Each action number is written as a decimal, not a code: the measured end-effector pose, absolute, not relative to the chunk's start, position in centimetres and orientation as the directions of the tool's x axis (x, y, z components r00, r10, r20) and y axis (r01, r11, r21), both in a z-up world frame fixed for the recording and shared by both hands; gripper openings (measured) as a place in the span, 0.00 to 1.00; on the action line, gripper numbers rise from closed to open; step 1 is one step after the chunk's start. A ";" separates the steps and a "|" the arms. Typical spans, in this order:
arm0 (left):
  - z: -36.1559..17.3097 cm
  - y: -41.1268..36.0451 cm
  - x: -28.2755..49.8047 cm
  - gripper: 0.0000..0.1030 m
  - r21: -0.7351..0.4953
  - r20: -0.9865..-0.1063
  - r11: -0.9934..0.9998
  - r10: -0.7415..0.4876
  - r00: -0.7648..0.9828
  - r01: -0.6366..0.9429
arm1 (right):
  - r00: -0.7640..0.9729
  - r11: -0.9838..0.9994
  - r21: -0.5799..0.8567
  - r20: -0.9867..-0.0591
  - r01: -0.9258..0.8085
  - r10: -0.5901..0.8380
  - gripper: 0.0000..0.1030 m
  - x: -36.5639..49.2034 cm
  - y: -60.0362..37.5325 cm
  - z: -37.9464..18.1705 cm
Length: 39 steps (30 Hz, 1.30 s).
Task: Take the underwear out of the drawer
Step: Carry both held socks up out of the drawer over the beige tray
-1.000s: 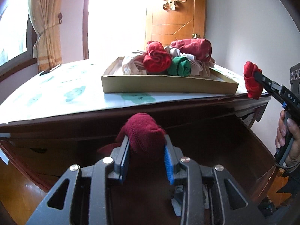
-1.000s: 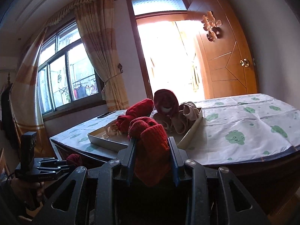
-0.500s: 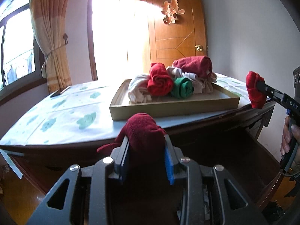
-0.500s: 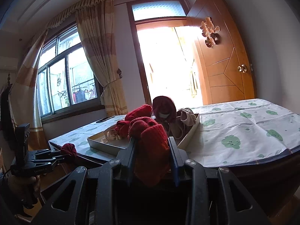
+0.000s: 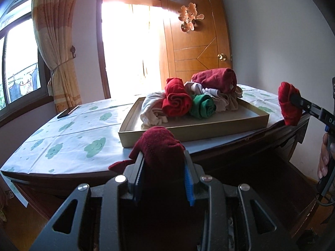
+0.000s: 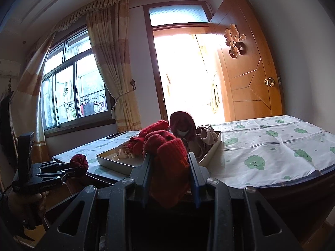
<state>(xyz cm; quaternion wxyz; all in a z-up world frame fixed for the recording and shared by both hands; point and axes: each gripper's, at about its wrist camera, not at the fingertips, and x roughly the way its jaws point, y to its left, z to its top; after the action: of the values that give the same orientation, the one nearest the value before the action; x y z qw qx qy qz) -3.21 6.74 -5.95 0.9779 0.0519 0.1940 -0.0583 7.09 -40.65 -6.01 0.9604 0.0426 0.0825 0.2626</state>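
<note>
Left gripper (image 5: pixel 164 165), black frame with blue-edged pads, was clamped on a dark maroon rolled underwear piece (image 5: pixel 161 146); the cloth bulged above both pads and a loose flap hung out to the left of the left finger. It was held in the air in front of the table edge, below and just short of the tray.

Right gripper (image 6: pixel 170 167), same build, was closed on a bright red rolled underwear piece (image 6: pixel 167 156), cloth filling the gap between the pads and sagging below them. From the left wrist view the same gripper appeared at the right margin (image 5: pixel 293 99), its red bundle level with the tray's right end and beside the table edge (contact with the table could not be judged).

Shallow tan cardboard tray (image 5: pixel 209 128) sat on the table, which was covered by a white cloth printed with green clouds (image 5: pixel 73 138). In the tray lay a heap of rolled garments: a red roll (image 5: pixel 177 101), a green roll (image 5: pixel 202 106), a dark red roll (image 5: pixel 215 79) on top at the back, and several white or beige pieces (image 5: pixel 150 108) among them.

Dark wooden open drawer (image 5: pixel 261 179) lay below the table edge, under both grippers; its inside was too dark to read.

A hand (image 5: pixel 324 159) gripped the right gripper's handle at the far right of the left wrist view. A dark flat object (image 5: pixel 67 112) lay at the table's far left edge (identity unclear).
</note>
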 end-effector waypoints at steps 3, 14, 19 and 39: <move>-5.8 6.6 -2.9 0.31 0.086 -0.386 0.987 -0.091 0.918 0.134 | 0.847 0.858 0.113 -0.144 -0.500 0.512 0.33 7.2 -40.5 -5.9; -4.3 5.5 -1.2 0.31 0.104 -0.397 0.983 -0.101 0.912 0.154 | 0.839 0.854 0.088 -0.156 -0.513 0.521 0.33 7.8 -40.0 -4.7; -3.7 4.7 -0.4 0.31 0.111 -0.409 0.980 -0.108 0.906 0.167 | 0.837 0.853 0.079 -0.167 -0.515 0.521 0.33 8.5 -40.0 -4.0; -1.4 1.3 3.0 0.31 0.141 -0.457 0.964 -0.138 0.879 0.224 | 0.826 0.853 0.070 -0.221 -0.517 0.519 0.33 11.9 -38.7 -1.7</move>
<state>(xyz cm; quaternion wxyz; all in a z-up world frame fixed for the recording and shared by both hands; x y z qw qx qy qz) 3.02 1.31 -1.43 0.9646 0.0950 0.2274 -0.0937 11.88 -38.70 -1.70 0.9555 0.0038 0.1166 0.2710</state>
